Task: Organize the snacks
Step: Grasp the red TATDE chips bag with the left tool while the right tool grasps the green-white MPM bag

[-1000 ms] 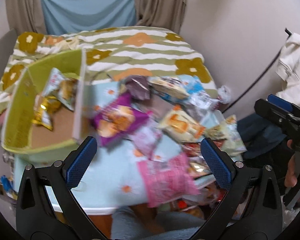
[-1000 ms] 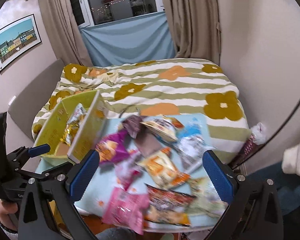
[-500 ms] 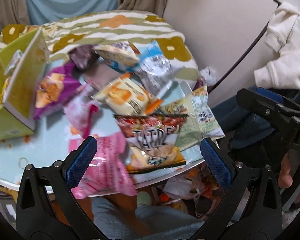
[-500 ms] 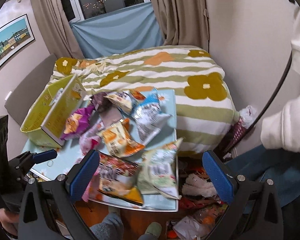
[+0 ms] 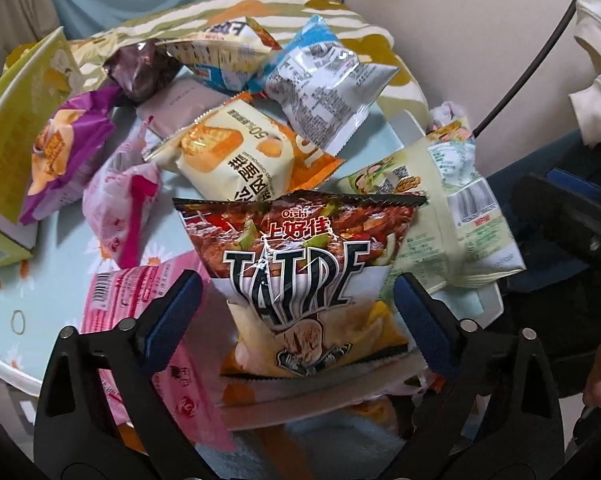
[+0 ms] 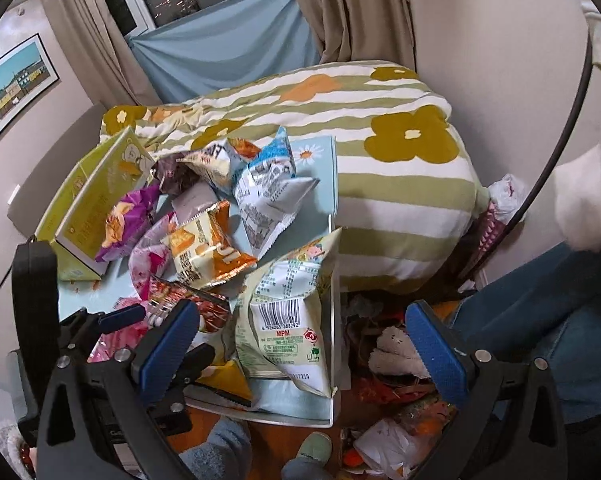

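Note:
Several snack bags lie piled on a light blue table (image 5: 52,280). My left gripper (image 5: 296,308) is open, its fingers on either side of a dark red chip bag (image 5: 300,264) at the table's near edge, not closed on it. A pink bag (image 5: 140,292) lies to its left, a pale green bag (image 5: 452,216) to its right. My right gripper (image 6: 300,344) is open and empty above the table's right corner, over the pale green bag (image 6: 288,312). The left gripper (image 6: 120,316) shows in the right wrist view. An orange-white bag (image 5: 236,156) and a silver-blue bag (image 5: 324,76) lie behind.
A yellow-green cardboard box (image 5: 16,120) stands at the table's left; it also shows in the right wrist view (image 6: 96,196). A bed with a flowered striped cover (image 6: 380,152) is behind the table. Clutter and bags (image 6: 400,400) lie on the floor to the right. My slippered feet (image 6: 312,448) are below.
Both grippers have moved right and closer to the table. The left has come down around the dark red chip bag; the right now looks over the table's right corner and the floor.

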